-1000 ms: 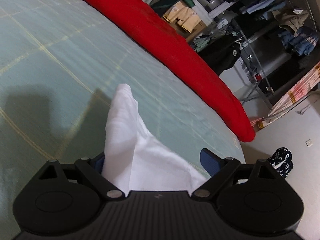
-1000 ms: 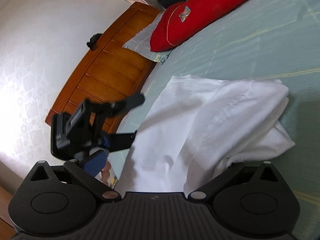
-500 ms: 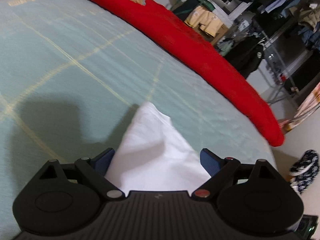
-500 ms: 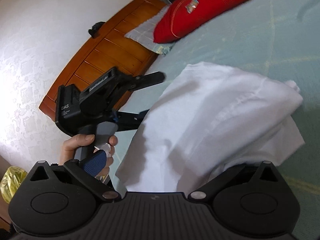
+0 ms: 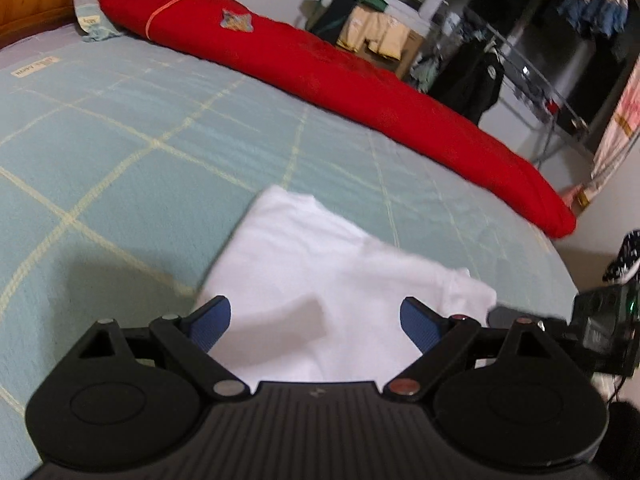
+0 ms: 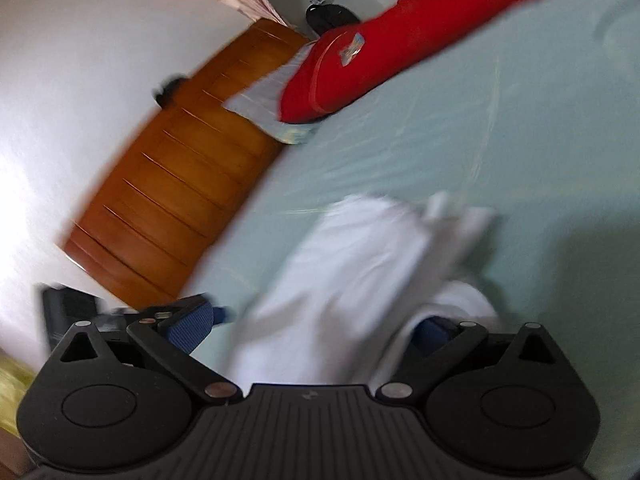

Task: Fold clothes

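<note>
A white garment (image 5: 320, 280) lies folded on the pale green checked bedspread (image 5: 120, 160), just in front of my left gripper (image 5: 316, 320). The left gripper's blue pads stand wide apart over the cloth's near edge, open. In the blurred right wrist view the same white garment (image 6: 360, 272) lies bunched on the bed. My right gripper (image 6: 308, 328) has its blue pads wide apart, with cloth draped between them and partly covering the right pad. The other gripper shows at the right edge of the left wrist view (image 5: 600, 332).
A long red bolster (image 5: 340, 72) lies along the far side of the bed. A wooden headboard (image 6: 180, 184) and a pillow (image 6: 264, 92) are at the bed's head. Clothes racks (image 5: 520, 20) stand beyond the bed.
The garment, held up and hanging before, now lies flat on the bed. Both grippers have come down low, and the left one's pads have opened wider off the cloth.
</note>
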`<control>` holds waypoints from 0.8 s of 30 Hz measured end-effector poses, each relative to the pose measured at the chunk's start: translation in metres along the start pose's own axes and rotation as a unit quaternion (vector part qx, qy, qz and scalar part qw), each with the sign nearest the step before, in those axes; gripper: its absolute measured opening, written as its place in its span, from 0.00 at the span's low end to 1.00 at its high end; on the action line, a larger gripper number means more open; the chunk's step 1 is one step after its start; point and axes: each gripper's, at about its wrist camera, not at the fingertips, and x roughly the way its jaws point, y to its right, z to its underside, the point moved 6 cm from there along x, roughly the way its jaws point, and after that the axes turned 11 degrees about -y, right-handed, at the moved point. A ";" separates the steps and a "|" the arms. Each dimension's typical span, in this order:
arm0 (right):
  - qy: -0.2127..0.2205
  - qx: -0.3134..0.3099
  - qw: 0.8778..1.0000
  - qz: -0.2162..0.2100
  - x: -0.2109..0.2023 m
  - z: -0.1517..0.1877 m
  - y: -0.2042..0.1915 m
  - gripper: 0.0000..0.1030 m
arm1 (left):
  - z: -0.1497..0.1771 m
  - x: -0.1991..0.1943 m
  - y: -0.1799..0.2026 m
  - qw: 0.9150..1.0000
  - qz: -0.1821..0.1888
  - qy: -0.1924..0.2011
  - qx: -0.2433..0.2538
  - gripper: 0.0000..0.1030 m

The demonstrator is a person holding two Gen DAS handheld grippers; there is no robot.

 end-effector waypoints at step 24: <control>-0.041 -0.117 0.991 0.051 -0.014 0.019 0.002 1.00 | 0.039 0.006 0.017 0.994 -0.051 -0.024 0.091 0.89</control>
